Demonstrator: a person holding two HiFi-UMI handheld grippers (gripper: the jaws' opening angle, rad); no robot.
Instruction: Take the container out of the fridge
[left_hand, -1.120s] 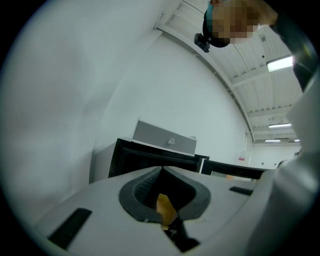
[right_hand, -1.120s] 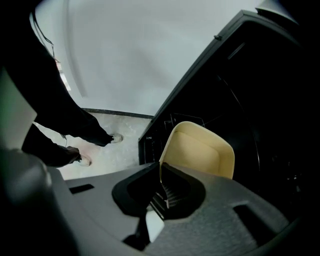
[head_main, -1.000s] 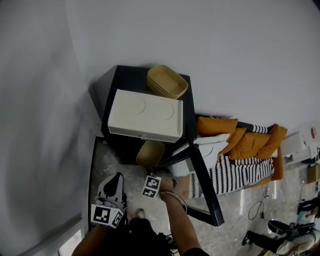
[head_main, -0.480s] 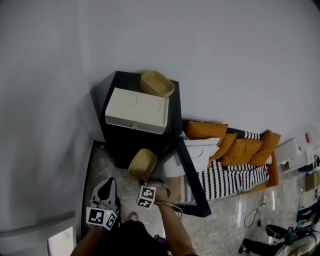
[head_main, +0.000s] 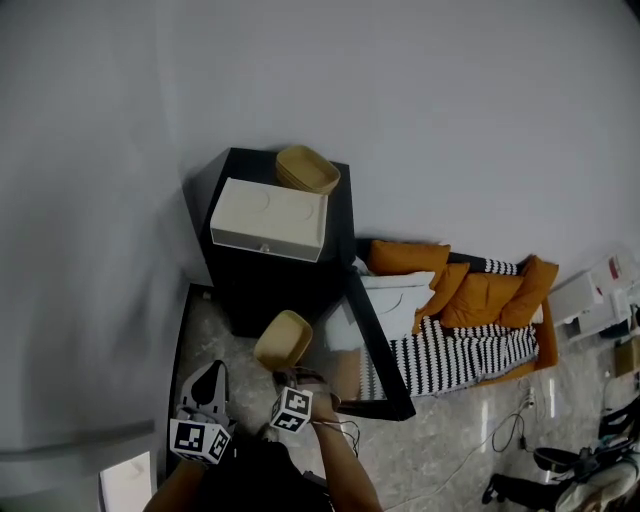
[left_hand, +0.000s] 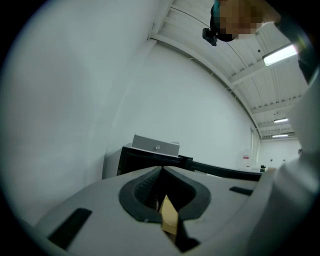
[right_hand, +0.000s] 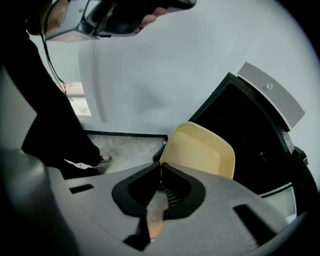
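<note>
A pale yellow container (head_main: 283, 340) hangs in front of the black fridge (head_main: 262, 285), outside its dark opening. My right gripper (head_main: 290, 372) is shut on the container's near rim. In the right gripper view the container (right_hand: 200, 152) stands just past the closed jaws of the right gripper (right_hand: 161, 169), with the fridge interior (right_hand: 247, 132) behind it. The fridge door (head_main: 378, 345) stands swung open to the right. My left gripper (head_main: 210, 378) hangs low at the left, shut and with nothing in it. Through the left gripper view, the left gripper (left_hand: 161, 170) points at the fridge (left_hand: 145, 160) from a distance.
A white box (head_main: 268, 218) and a second yellow container (head_main: 307, 170) sit on the fridge top. A sofa with orange cushions (head_main: 470, 295) and a striped blanket (head_main: 465, 350) stands right of the door. A grey wall lies behind and to the left.
The yellow container has come away from the fridge opening toward me, held in the right gripper. The left gripper has dropped slightly lower in view.
</note>
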